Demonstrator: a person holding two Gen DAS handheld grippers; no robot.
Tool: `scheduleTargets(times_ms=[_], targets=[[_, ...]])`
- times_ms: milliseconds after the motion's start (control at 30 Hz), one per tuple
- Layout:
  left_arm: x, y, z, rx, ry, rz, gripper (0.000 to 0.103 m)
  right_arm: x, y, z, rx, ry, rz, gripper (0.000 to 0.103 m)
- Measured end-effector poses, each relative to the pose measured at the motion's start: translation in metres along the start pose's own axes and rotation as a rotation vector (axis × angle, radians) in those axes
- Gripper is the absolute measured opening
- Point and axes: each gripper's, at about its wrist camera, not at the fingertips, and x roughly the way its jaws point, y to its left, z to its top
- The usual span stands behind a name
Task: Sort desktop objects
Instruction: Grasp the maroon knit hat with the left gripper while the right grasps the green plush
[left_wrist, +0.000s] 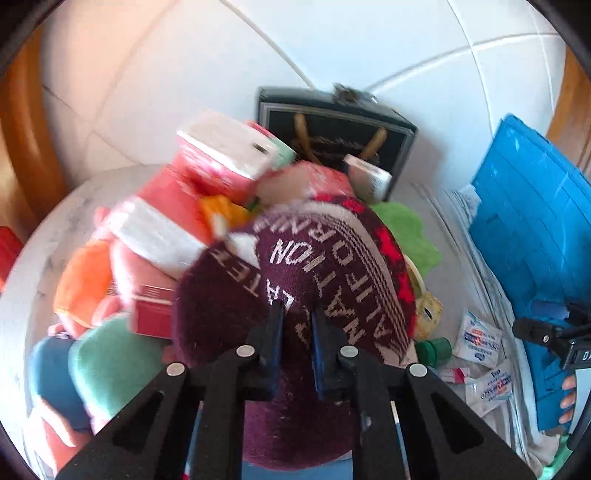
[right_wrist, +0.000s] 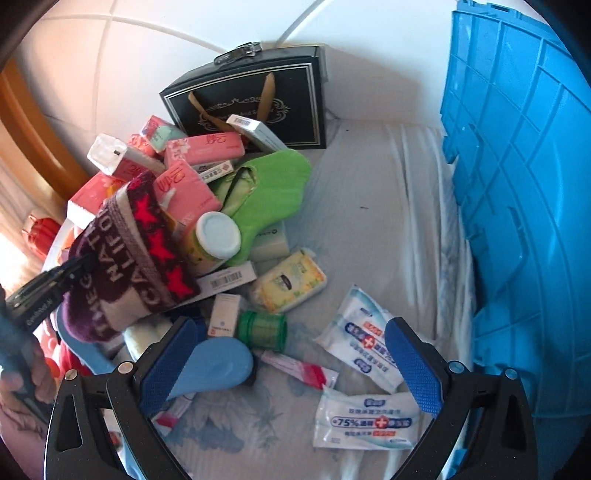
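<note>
pinching the maroon sock (left_wrist: 295, 266), left jaws clamped; right jaws apart over clear bedsheet (right_wrist: 369, 192).

A home: a flowered sheet (right_wrist: 236, 424) strewn with tissue packs (right_wrist: 205, 147), white wall tiles (left_wrist: 184, 74), wooden door frame (left_wrist: 22, 122).

Pink tissue packs (left_wrist: 173, 221) left of the maroon sock (left_wrist: 295, 280): smeared by motion blur, print unreadable. Sock lettering partly covered by the left gripper (left_wrist: 295, 314). Blue crate (right_wrist: 517, 221) right of the sock: cut off by the frame edge.
</note>
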Motion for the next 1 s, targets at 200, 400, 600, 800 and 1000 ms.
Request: scheduleTargets(times_ms=[200, 400, 600, 800, 1000], targets=[[-0.051, 0.054, 0.018, -0.091, -0.138, 0.165, 0.013, 0.018, 0.003, 0.021, 0.018, -0.032, 0.016, 0.103], [-0.038, 0.107, 0.022, -0.168, -0.095, 0.289, 0.013, 0.069, -0.016, 0.063, 0.133, 0.008, 0.048, 0.101], [-0.009, 0.133, 0.012, -0.215, -0.031, 0.311, 0.013, 0.124, -0.018, 0.095, 0.188, 0.07, 0.096, 0.086], [-0.004, 0.148, 0.003, -0.249, -0.012, 0.279, 0.013, 0.16, 0.018, 0.115, 0.084, 0.097, 0.03, 0.015], [-0.027, 0.141, 0.005, -0.233, -0.06, 0.25, 0.013, 0.117, 0.062, 0.118, -0.098, -0.078, -0.12, 0.012]])
